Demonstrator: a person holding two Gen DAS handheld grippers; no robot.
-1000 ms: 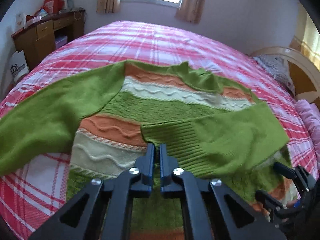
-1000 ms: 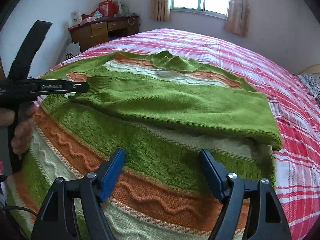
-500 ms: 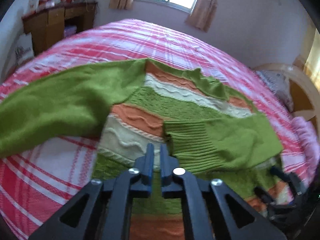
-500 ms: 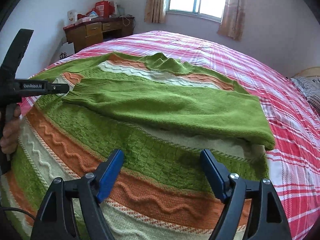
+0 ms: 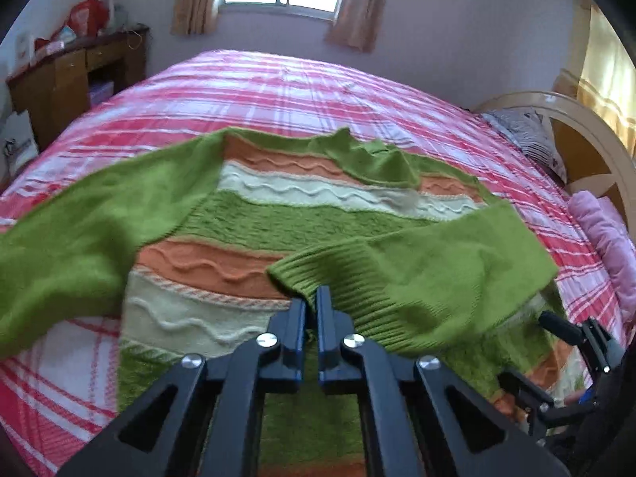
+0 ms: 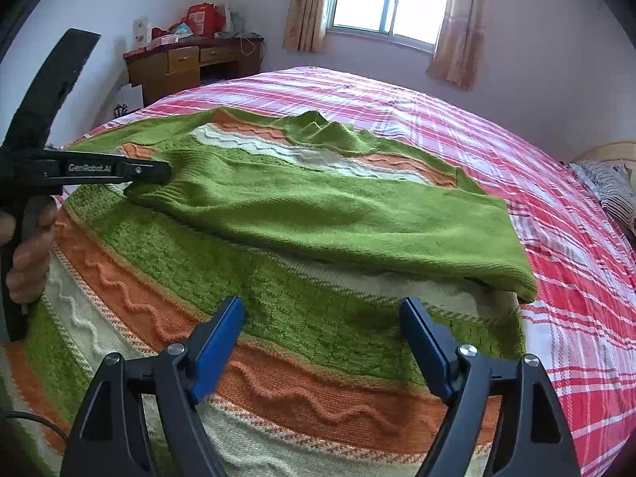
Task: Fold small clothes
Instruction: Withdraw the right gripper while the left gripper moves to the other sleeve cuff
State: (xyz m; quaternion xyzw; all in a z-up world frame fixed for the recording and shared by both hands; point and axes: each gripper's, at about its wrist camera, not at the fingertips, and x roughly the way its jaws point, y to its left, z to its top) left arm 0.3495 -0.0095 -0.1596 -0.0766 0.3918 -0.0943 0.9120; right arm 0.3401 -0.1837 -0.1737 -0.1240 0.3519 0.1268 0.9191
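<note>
Folded sleeve (image 5: 417, 274) cuff now seemingly pinched by left tool (image 5: 311, 302); right tool (image 6: 322, 318) gapes above sweater (image 6: 302, 310); desk (image 6: 190, 63) beyond.

A wide bed (image 5: 302, 91) with a pink, red and white plaid cover fills both views. A striped green, orange and cream sweater (image 5: 278, 222) lies flat on it toward 6 o'clock, one green sleeve (image 5: 429, 274) folded across its body, the other spread out to 9 o'clock. At 3 o'clock a pink pillow (image 5: 608, 238) and a patterned pillow (image 5: 524, 135) rest near the headboard.
</note>
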